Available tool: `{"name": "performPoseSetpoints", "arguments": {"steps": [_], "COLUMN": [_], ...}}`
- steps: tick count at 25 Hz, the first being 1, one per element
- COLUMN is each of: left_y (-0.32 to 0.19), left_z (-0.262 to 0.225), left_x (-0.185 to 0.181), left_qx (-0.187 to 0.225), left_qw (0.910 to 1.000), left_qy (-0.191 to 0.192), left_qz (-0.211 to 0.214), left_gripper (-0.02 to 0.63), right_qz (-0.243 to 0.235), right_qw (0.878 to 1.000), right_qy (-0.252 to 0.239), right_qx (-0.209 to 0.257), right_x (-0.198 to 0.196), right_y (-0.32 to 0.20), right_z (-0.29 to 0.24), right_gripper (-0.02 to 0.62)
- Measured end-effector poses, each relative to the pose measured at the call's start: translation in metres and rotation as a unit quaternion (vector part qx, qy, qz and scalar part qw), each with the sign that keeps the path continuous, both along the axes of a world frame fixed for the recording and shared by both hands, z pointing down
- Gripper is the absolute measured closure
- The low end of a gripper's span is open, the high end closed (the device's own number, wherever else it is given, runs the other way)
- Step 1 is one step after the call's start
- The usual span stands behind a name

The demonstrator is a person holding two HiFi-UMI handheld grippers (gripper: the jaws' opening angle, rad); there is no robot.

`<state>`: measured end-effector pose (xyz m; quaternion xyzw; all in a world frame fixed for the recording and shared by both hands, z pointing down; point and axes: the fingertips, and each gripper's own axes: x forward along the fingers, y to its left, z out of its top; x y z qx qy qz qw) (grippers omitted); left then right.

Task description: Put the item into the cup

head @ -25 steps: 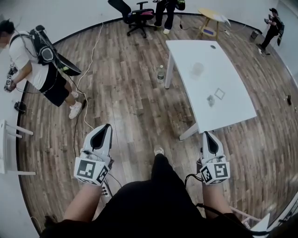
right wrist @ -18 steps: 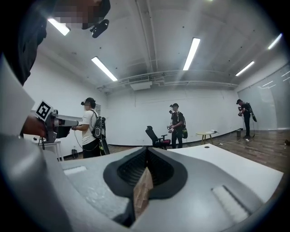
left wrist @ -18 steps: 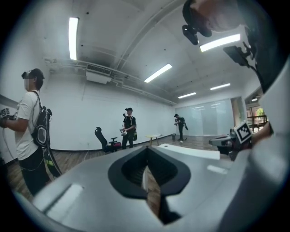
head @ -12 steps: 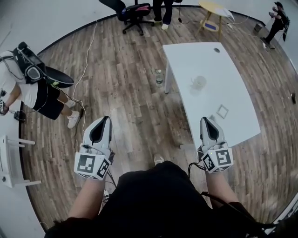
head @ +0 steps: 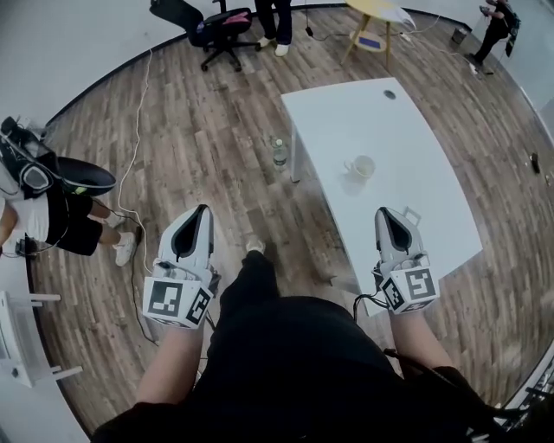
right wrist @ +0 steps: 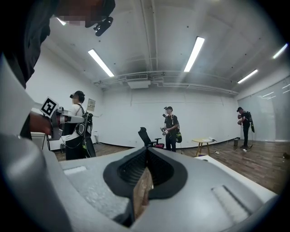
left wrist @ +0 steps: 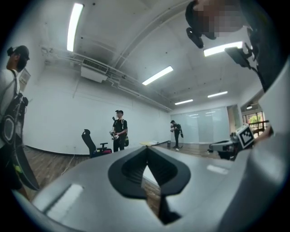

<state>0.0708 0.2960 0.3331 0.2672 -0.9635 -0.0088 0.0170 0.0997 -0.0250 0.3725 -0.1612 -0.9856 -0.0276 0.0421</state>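
Though cup (head: 361, 166) on table (head: 407, 121), bottle (head: 280, 154) beside leg (head: 293, 161).

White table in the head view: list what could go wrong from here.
1. The right claw, shut, hangs at the white table's near edge beside the small square item; a nudge could push it off.
2. The clear plastic bottle stands on the wooden floor beside the table; a step may kick it.
3. The pale cup looks light and could tip.

Cup (head: 360, 166): 1 stood.
Tables: 2 stood, white table (head: 407, 121), yellow table (head: 374, 12).
Bottle (head: 279, 154): 1 stood.
Office chair (head: 208, 26): 1 stood.
Bystanders: 3 stood, left bystander (head: 48, 201), middle bystander (head: 273, 17), far-right bystander (head: 498, 17).
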Motion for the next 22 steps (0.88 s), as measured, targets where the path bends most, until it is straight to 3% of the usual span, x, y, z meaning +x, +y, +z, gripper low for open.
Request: {"name": "performPoseSetpoints", "arguments": {"steps": [4,12,16,22], "left_y": [-0.004,-0.034,-0.077,-0.148], "left_z": [0.012,0.026,0.024,0.011], "left_x": [-0.049,-0.191,-0.243,-0.310], "left_qx": [0.002,0.002,-0.013,-0.033], "left_qw": [0.9995,0.9910,0.9734,0.9341], "left_qy": [-0.002,-0.007,-0.021,-0.033], "left_qz": [0.031,0.134,0.228,0.354], "left_gripper": [0.606,0.606,0.606,0.606], "right_qz": [0.030,0.153,0.246,0.363], "right_qw": [0.999,0.988,0.969,0.932], "right_qy": [-0.007,-0.017,-0.007,0.008], "right_qx": [0.015,0.007,0.018,-0.001], "right_x": [-0.028,-0.101,-0.100,-0.120], "right_y": [-0.007,-0.026,-0.046,-0.073], "right_z": [-0.001,-0.007,-0.007,-0.004], "right_gripper": [0.594,0.594,0.594,0.594]}}
